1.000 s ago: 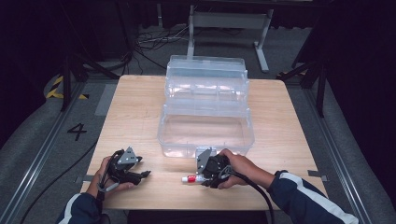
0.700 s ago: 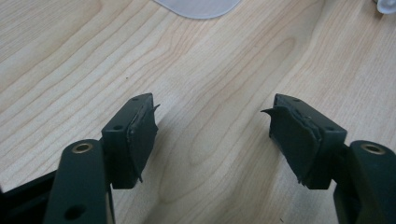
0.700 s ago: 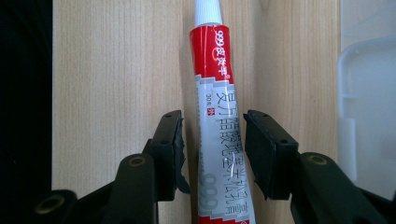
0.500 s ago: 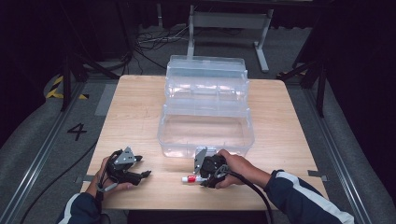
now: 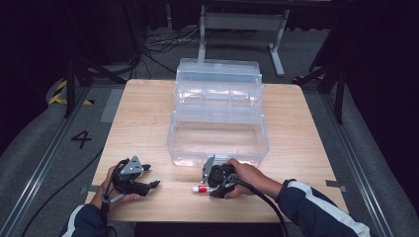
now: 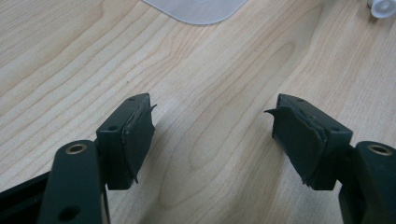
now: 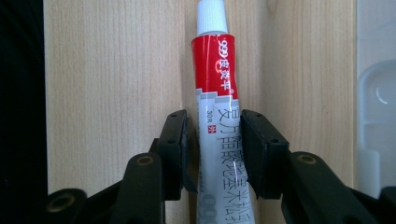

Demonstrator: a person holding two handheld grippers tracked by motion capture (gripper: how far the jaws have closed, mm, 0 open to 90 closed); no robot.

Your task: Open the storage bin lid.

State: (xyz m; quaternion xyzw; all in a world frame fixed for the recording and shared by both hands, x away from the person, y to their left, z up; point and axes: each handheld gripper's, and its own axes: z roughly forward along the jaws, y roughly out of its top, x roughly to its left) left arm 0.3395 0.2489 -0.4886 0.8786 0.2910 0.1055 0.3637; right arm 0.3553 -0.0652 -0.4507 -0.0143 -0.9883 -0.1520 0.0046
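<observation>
A red and white tube of ointment [image 5: 199, 188] with a white cap lies on the wooden table [image 5: 148, 113] near its front edge. In the right gripper view the tube [image 7: 215, 93] points away from me. My right gripper [image 5: 210, 189] has just been closing, and both pads now press on the tube's white lower half. My left gripper [image 5: 152, 177] rests on the table at the front left. Its jaws have opened slightly and stand open [image 6: 212, 135] over bare wood, with nothing between them.
A clear plastic box [image 5: 217, 158] with its lid raised stands mid-table, just behind my right gripper. Its corner [image 6: 196, 7] lies ahead of the left jaws, and its wall [image 7: 378, 116] sits at the right. The tube's cap [image 6: 385, 5] lies at the top right.
My right hand has edged a little to the left along the tube. The left hand has stayed where it was.
</observation>
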